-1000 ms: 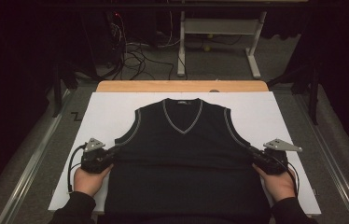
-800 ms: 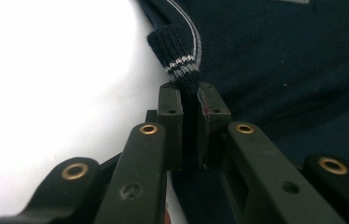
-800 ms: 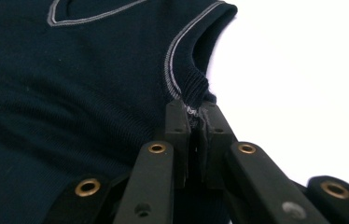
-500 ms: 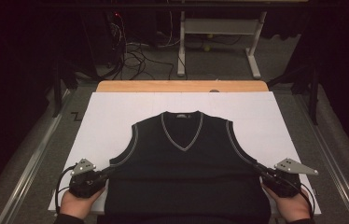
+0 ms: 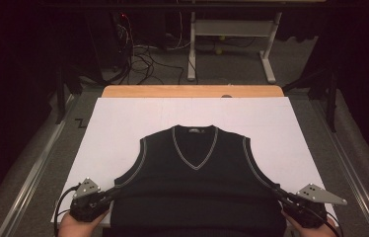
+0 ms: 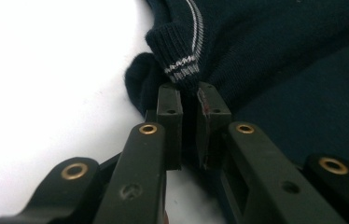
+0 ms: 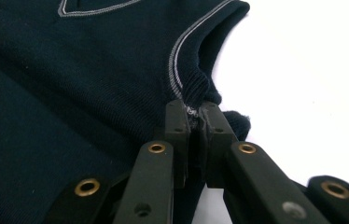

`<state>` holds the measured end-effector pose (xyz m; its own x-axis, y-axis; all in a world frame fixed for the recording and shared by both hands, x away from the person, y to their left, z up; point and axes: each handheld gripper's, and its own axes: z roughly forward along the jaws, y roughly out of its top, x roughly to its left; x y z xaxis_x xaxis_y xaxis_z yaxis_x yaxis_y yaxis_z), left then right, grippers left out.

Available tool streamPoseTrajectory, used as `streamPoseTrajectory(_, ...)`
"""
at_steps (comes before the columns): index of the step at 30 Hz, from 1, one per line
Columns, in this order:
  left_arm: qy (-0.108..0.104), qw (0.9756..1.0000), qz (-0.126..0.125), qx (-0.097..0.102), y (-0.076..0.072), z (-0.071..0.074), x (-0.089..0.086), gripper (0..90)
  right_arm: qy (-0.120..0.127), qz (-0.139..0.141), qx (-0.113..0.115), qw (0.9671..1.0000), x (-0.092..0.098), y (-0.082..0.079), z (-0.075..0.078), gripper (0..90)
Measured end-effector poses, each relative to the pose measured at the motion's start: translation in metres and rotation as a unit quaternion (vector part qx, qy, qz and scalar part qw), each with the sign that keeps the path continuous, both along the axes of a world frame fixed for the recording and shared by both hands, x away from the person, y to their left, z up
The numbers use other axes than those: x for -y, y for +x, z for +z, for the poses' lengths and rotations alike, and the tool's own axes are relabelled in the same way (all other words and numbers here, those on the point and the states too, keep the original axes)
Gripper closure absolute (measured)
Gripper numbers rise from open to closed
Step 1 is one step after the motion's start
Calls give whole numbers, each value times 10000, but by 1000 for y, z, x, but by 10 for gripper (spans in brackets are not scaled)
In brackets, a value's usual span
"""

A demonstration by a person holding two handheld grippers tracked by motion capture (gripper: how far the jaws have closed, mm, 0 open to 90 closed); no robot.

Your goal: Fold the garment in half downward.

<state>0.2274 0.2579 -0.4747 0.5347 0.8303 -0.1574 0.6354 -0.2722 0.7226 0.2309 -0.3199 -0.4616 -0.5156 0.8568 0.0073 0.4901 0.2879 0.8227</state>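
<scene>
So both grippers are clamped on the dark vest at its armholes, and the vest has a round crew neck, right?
Not quite: the vest has a V-neck, its pale trim meeting in a point on the chest, as the high view shows. The rest holds: the left gripper and the right gripper are each shut on the ribbed edge at an armhole.

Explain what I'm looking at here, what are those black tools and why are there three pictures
A person sits at a table covered in white and holds a hand tool with two jaws in each hand. The high view looks down from above. The other two pictures come from small cameras riding on each tool, looking along its jaws. A dark sleeveless sweater with pale trim lies flat. The left gripper is shut on the sweater's armhole edge on one side, and the right gripper is shut on the other.
</scene>
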Motion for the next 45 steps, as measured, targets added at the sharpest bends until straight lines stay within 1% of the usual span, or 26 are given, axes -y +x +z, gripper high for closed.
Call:
streamPoseTrajectory(3, -24, 10000, -45, 27, -4, 0, 0, 763, 17, 13, -17, 10000, 1, -2, -1, 835)
streamPoseTrajectory(4, -90, 9999, -84, 37, -3, 1, -1, 718, 69, 22, -2, 10000, 1, -1, -1, 758)
streamPoseTrajectory(5, -165, 9998, -105, 92, -3, 1, -2, 634, 145, 3, 0, 9999, 1, 0, 0, 679)
streamPoseTrajectory(6, -221, 9996, -104, 148, -1, 2, -3, 634, 145, 3, 0, 9999, 1, 0, 0, 679)
streamPoseTrajectory(7, -328, 9993, -81, 185, 1, 4, -4, 568, 205, -9, 2, 9998, 1, 2, 1, 604)
streamPoseTrajectory(8, -423, 9988, -57, 256, 3, 5, -5, 490, 269, -63, 72, 9996, 0, 5, 5, 494)
streamPoseTrajectory(9, -460, 9983, -17, 363, 4, 7, -5, 490, 269, -63, 72, 9996, 0, 5, 5, 494)
streamPoseTrajectory(10, -454, 9978, 25, 477, 7, 9, -4, 399, 242, -124, 197, 9994, -2, 10, 9, 398)
streamPoseTrajectory(11, -475, 9972, 57, 572, 10, 11, -3, 399, 242, -124, 197, 9994, -2, 10, 9, 398)
streamPoseTrajectory(12, -501, 9969, 19, 611, 15, 13, -2, 364, 259, -135, 221, 9993, -2, 14, 10, 358)
streamPoseTrajectory(13, -547, 9966, -36, 613, 20, 14, -1, 272, 356, -139, 230, 9990, -3, 23, 12, 283)
streamPoseTrajectory(14, -564, 9965, -90, 608, 26, 15, 1, 209, 367, -149, 266, 9989, -4, 27, 13, 246)
streamPoseTrajectory(15, -538, 9966, -88, 617, 31, 16, 3, 209, 367, -149, 266, 9989, -4, 27, 13, 246)
streamPoseTrajectory(16, -494, 9968, -61, 617, 37, 17, 6, 148, 379, -152, 299, 9987, -5, 32, 14, 199)
streamPoseTrajectory(17, -481, 9969, -19, 615, 43, 18, 8, 121, 350, -169, 316, 9987, -7, 38, 15, 152)
streamPoseTrajectory(19, -493, 9967, 24, 639, 54, 20, 12, 115, 368, -195, 351, 9985, -10, 49, 17, 112)
streamPoseTrajectory(20, -467, 9968, 76, 651, 59, 21, 14, 85, 389, -182, 378, 9984, -12, 54, 18, 73)
streamPoseTrajectory(22, -529, 9963, 142, 656, 70, 23, 15, 40, 332, -182, 462, 9982, -16, 65, 21, 16)
streamPoseTrajectory(24, -523, 9962, 160, 673, 81, 25, 18, 11, 312, -176, 452, 9983, -20, 75, 24, 3)
streamPoseTrajectory(27, -572, 9965, 148, 586, 96, 28, 20, 0, 261, -179, 526, 9981, -24, 88, 29, 3)
streamPoseTrajectory(31, -408, 9977, 142, 519, 113, 32, 24, 0, 212, -248, 538, 9980, -28, 106, 33, 2)
streamPoseTrajectory(33, -336, 9981, 159, 495, 121, 35, 25, 0, 193, -273, 498, 9982, -30, 115, 34, 3)
streamPoseTrajectory(37, -389, 9981, 226, 430, 138, 41, 26, 0, 99, -317, 405, 9986, -34, 132, 34, 3)
streamPoseTrajectory(40, -327, 9983, 258, 406, 151, 45, 29, 0, 85, -375, 349, 9986, -37, 144, 33, 3)
streamPoseTrajectory(44, -357, 9982, 361, 309, 169, 44, 32, 0, 35, -448, 203, 9988, -43, 161, 29, 3)
streamPoseTrajectory(45, -371, 9978, 422, 337, 173, 43, 33, 0, 10, -474, 159, 9988, -45, 165, 28, 3)
